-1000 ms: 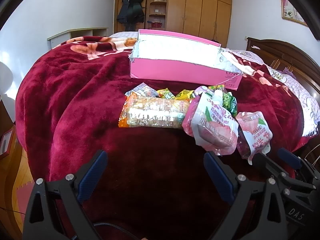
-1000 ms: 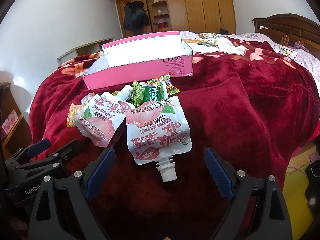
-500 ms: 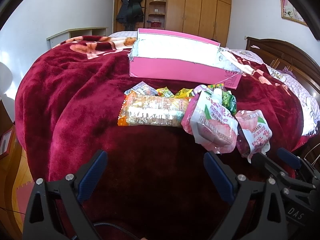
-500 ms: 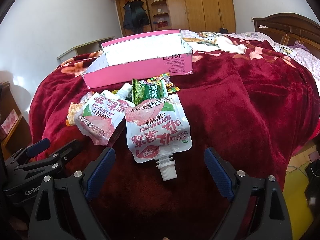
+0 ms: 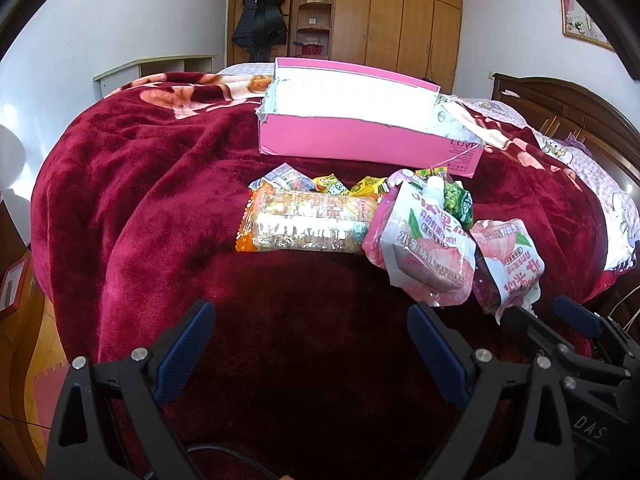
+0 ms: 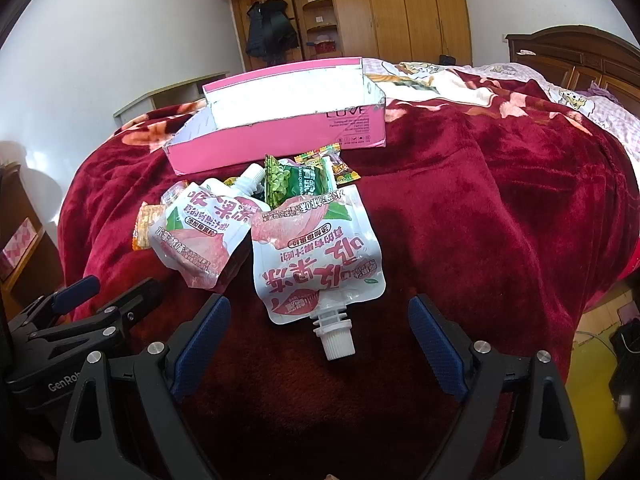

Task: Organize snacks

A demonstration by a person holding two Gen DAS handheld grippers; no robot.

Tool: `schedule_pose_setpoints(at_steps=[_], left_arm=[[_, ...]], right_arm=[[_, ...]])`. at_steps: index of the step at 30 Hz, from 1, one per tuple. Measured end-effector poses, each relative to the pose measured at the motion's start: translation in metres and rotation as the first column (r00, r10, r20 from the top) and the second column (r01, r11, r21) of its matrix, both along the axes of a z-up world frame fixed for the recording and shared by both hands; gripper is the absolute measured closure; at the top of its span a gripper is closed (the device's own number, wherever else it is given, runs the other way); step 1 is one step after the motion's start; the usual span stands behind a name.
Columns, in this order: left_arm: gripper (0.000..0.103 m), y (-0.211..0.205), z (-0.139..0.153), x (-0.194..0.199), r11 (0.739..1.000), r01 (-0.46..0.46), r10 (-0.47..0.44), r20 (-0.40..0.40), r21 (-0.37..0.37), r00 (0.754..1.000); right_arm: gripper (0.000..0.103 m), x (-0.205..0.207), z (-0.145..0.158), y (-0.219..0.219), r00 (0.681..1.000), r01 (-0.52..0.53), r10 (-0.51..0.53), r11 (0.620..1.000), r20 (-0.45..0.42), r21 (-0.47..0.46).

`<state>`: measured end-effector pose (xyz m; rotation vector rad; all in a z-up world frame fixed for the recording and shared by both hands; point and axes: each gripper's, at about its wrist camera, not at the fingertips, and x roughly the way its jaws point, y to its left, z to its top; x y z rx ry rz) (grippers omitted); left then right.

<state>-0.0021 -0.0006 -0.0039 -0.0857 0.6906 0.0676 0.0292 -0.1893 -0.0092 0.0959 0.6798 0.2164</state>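
Snack pile (image 5: 360, 228) on red blanket: peach pouches (image 6: 316, 252), cracker pack (image 5: 308, 224); open pink box (image 5: 360, 136) behind.

blanket (image 5: 160, 208) is plush dark-red cloth w/ a soft velvety nap. pink box (image 5: 360, 148) looks like matt cardboard, ragged cut edge, pale lining inside. cracker pack (image 5: 308, 222) is clear crinkly plastic film, shiny w/ glare. jelly pouches (image 6: 316, 256) are glossy printed plastic w/ ribbed white plastic cap. green pea packet (image 6: 298, 184) is shiny foil-type film. gripper fingers (image 6: 202, 340) have textured blue pads on matt black plastic frames w/ bright metal screws. wardrobe (image 5: 400, 12) is smooth, semi-gloss wood.
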Motion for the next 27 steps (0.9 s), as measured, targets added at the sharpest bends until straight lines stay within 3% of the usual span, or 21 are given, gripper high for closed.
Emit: schedule_pose_setpoints(at_steps=[27], left_arm=[[0.004, -0.0008, 0.0011, -0.0013, 1.000, -0.001, 0.001, 0.005, 0.000, 1.000]], right_arm=[[0.011, 0.0004, 0.0001, 0.0001, 1.000, -0.001, 0.001, 1.000, -0.006, -0.001]])
